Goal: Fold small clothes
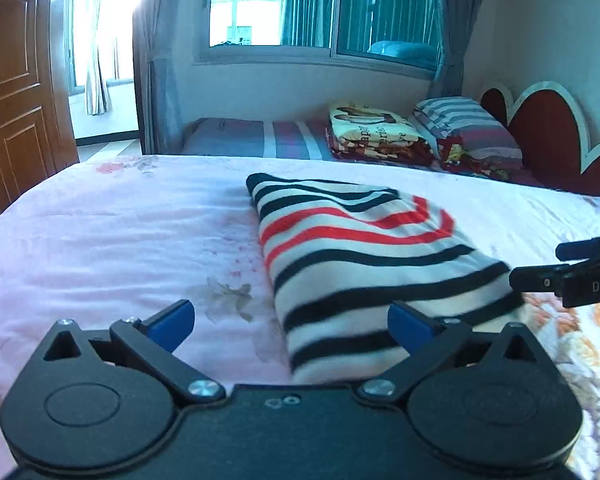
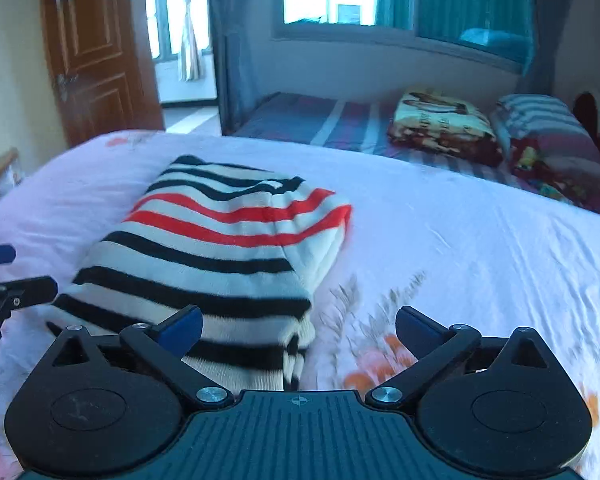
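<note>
A bedroom with a brown panelled door [image 2: 100, 48] and a curtained window [image 1: 324, 8]; in front lies a broad bed spread with a pale pink floral sheet [image 1: 120, 240], and beyond it a second bed carrying a folded printed blanket [image 1: 374, 130] and a striped pillow [image 1: 466, 124]. On the pink sheet rests a knitted white garment with navy and red stripes [image 1: 364, 264], already folded into a thick oblong bundle. The left gripper [image 1: 291, 322] has its blue-padded jaws spread wide with nothing between them, just at the bundle's near left corner; the right gripper [image 2: 299, 330] is likewise wide open and empty at the near right corner. To my eye the fold looks finished and let go. To do this well, I'd draw both grippers straight back without snagging the knit, then check that the layered edges on the right side sit flush, squaring them if they slump.
</note>
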